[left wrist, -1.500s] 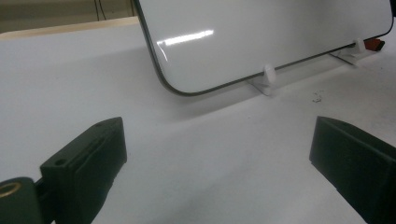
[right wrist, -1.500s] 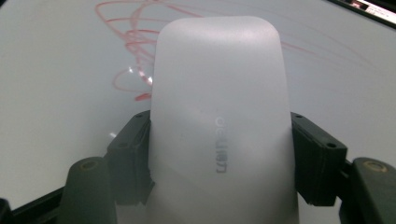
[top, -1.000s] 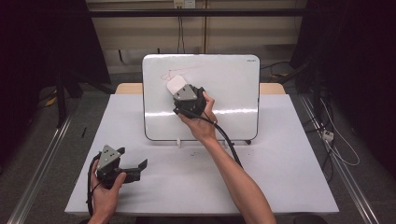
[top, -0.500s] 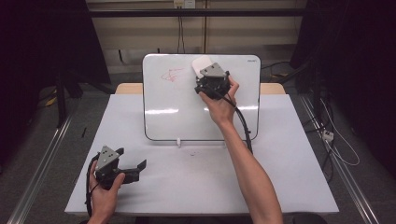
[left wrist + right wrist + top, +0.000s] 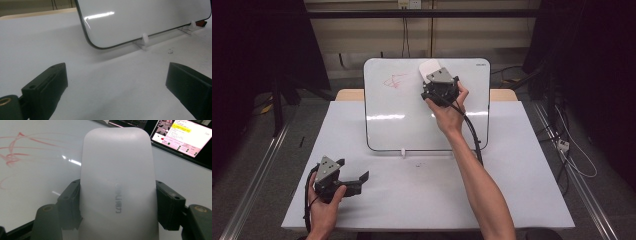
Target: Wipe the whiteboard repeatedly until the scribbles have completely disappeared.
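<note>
A white whiteboard stands upright on small feet at the back of the table, with a red scribble near its upper left. My right gripper is up at the board's top middle, shut on a white eraser pressed toward the board. In the right gripper view the eraser sits between both black jaws, and the red scribble lies to its left. My left gripper rests low at the table's front left, open, with nothing between its jaws. The whiteboard's lower corner faces it.
The white table has a small dark speck just in front of the board. A white board foot stands at the board's lower edge. A lit screen shows beyond the board's top. Cables lie on the floor at right.
My right gripper carried the eraser rightward and up across the board, from over the red scribble to the top middle. The scribble now shows. My left gripper stayed put.
</note>
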Tool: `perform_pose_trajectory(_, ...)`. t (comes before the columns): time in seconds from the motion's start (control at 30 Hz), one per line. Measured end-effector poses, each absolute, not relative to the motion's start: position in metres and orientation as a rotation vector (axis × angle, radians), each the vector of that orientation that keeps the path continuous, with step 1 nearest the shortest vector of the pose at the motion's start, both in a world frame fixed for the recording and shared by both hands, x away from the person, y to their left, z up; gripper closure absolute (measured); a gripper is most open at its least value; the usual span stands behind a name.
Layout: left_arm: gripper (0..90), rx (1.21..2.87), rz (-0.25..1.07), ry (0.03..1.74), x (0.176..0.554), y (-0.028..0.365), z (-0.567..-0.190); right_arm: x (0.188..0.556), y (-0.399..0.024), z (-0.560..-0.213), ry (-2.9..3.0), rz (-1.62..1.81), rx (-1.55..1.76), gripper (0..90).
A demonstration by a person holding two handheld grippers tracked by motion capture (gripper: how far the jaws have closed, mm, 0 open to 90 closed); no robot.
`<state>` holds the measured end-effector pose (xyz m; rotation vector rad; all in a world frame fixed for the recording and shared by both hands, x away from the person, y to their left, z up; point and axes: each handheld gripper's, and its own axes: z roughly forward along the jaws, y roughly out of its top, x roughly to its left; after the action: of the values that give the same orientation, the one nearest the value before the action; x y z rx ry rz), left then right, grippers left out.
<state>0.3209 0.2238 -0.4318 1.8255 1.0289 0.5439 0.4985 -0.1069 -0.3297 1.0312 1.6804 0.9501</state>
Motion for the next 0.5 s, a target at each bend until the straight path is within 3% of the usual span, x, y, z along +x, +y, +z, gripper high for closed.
perform_pose_trajectory(0.5, 3.9, 1.827, 0.549, 1.024, 0.32, 0.224, -0.431, 0.478, -0.044, -0.36, 1.802, 0.93, 0.856, 31.3)
